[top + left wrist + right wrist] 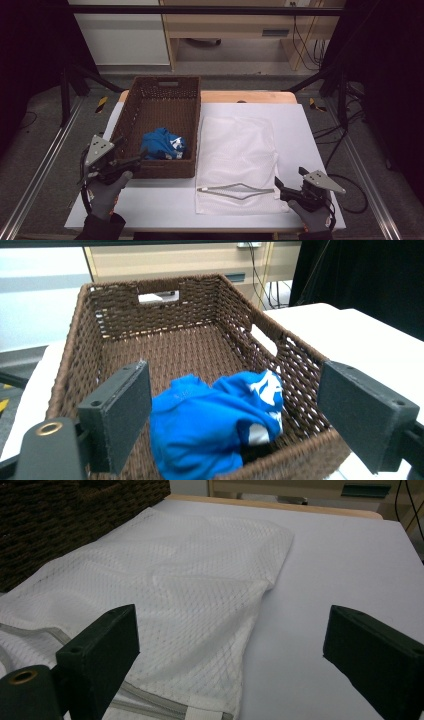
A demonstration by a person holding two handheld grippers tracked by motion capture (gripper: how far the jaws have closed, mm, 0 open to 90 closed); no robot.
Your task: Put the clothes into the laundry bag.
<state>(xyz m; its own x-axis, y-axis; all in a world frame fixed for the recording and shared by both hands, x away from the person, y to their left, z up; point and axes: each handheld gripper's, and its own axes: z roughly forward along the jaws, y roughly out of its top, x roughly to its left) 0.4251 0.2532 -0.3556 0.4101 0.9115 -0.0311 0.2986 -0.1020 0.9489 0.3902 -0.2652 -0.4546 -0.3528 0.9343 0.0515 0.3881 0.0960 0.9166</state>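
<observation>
From above, the left gripper (131,161) sits at the basket's (131,102) near left corner, jaws angled toward the blue cloth (163,144) inside. The right gripper (280,189) rests low by the mesh bag's (237,145) near right corner, pointing left.

In the left gripper view, the jaws stand wide apart, the cloth (215,420) between them in the basket (165,300).

In the right gripper view, the jaws gape over the bag's (165,590) edge, holding nothing.

Left tool (131,161): held in a gloved left hand (106,192) over the bench's near left corner, jaws spread wide, empty. Right tool (278,187): held in a gloved right hand (314,215) at the near right corner, jaws likewise wide apart, empty.
</observation>
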